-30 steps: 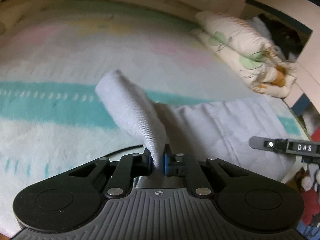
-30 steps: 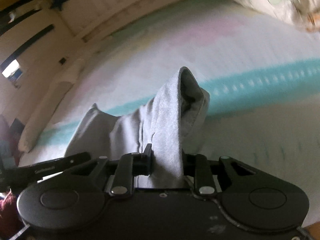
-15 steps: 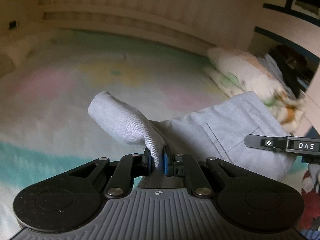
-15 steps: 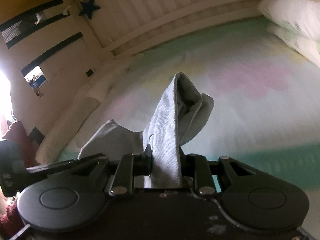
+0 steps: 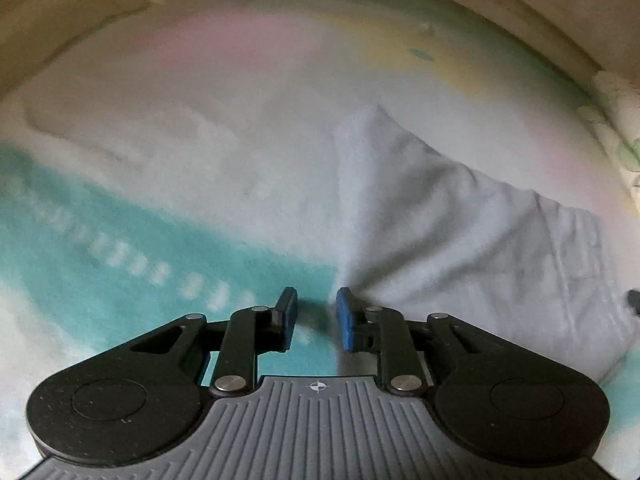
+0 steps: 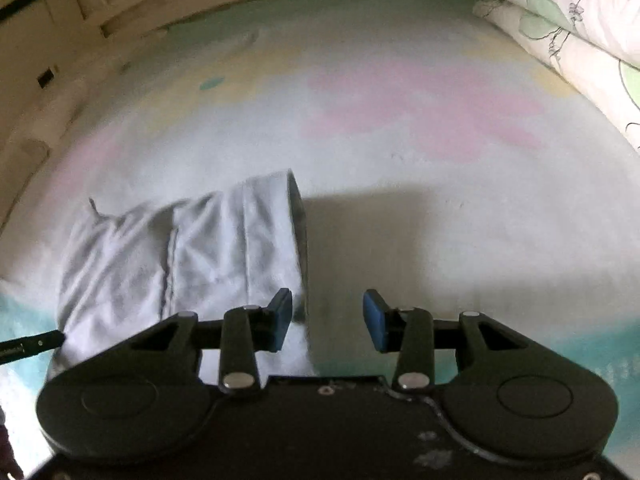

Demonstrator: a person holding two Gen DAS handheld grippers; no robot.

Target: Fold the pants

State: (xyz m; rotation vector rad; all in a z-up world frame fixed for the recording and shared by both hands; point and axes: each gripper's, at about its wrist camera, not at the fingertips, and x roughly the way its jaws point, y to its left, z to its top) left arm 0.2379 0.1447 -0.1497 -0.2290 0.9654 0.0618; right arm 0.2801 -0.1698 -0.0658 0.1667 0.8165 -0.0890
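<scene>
The light grey pants (image 5: 460,232) lie folded on the pastel bed cover; they also show in the right wrist view (image 6: 192,252). My left gripper (image 5: 316,312) is open and empty, just over the pants' left edge, with its right pad touching the cloth. My right gripper (image 6: 327,318) is open and empty, low over the pants' right edge; its left pad sits above the cloth and its right pad over bare cover. The tip of the other gripper (image 6: 28,346) shows at the far left of the right wrist view.
The bed cover (image 5: 160,152) has teal, pink and yellow patches. A rolled floral quilt (image 6: 580,28) lies at the bed's far right. A pale wooden bed frame (image 6: 132,4) runs along the far side.
Both grippers carried the pinched ends of the pants over and down onto the bed, then opened and let go. The pants now lie flat on the cover.
</scene>
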